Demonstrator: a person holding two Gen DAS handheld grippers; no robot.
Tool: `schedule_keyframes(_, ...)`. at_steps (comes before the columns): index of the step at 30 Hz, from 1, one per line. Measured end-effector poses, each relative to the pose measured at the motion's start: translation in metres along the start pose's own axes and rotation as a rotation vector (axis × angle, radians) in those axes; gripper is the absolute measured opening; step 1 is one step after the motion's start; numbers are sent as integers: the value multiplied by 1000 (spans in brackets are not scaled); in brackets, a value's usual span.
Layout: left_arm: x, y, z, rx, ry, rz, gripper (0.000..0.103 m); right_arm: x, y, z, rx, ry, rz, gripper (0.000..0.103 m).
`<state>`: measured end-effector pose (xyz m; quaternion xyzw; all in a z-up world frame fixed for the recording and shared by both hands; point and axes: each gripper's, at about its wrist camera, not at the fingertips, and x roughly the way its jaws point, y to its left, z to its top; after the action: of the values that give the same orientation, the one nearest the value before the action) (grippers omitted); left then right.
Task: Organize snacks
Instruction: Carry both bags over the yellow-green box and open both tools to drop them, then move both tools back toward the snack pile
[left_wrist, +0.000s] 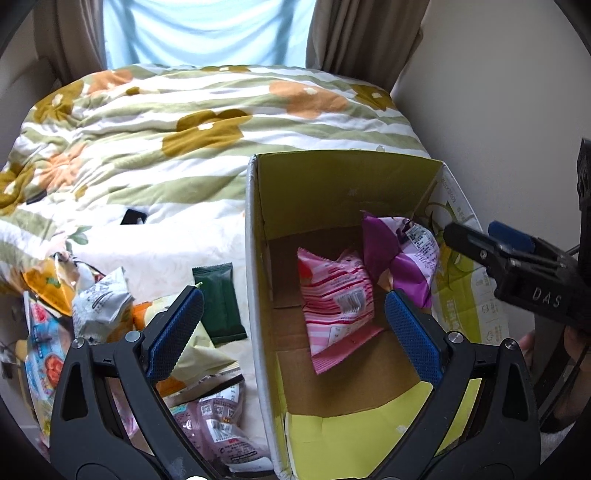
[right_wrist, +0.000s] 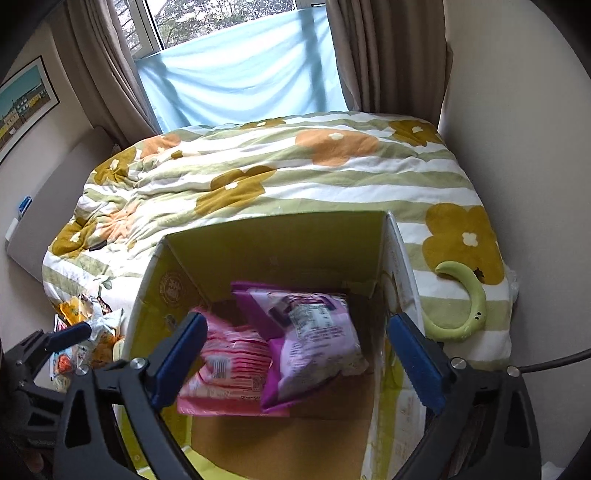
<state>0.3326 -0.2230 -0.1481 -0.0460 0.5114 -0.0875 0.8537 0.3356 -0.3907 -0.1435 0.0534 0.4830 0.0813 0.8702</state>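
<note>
Both my grippers gape wide w/ nothing held: left gripper (left_wrist: 291, 328) straddles the cardboard box (left_wrist: 258, 258) wall, right gripper (right_wrist: 295, 354) over its inside. Pink packet (right_wrist: 229, 365) & purple packet (right_wrist: 314, 336) lie in box, touching; other snacks (left_wrist: 103, 306) piled left of box on bed (left_wrist: 184, 122).

The left gripper (left_wrist: 293, 328) had glossy black plastic arms with triangular cut-outs, a round silver screw head on each, and two fingers (left_wrist: 173, 332) faced with blue, finely dimpled pads whose inner edges were sawtoothed. The right gripper (right_wrist: 295, 360) was of the same build, black with blue pads and silver screws; seen from the left wrist camera at about three o'clock, its body carried the pale letters "DAS". At four o'clock there, a thin dark cable ran beside what looked like bare skin, though the rim blurred it.
</note>
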Motion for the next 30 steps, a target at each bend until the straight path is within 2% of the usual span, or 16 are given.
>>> schedule_keyframes(5,-9,-3,-4,7,-12,0,98,-11,-6,-15,27,24,9,98)
schedule_keyframes(17,-53,-2,-7,-2,-82,37,98,-48,0,-16,-1,-70,23,98)
schedule_keyframes(30,-133,48,-44,-32,-193,49,98,-104,43,-43,-31,-171,59,98)
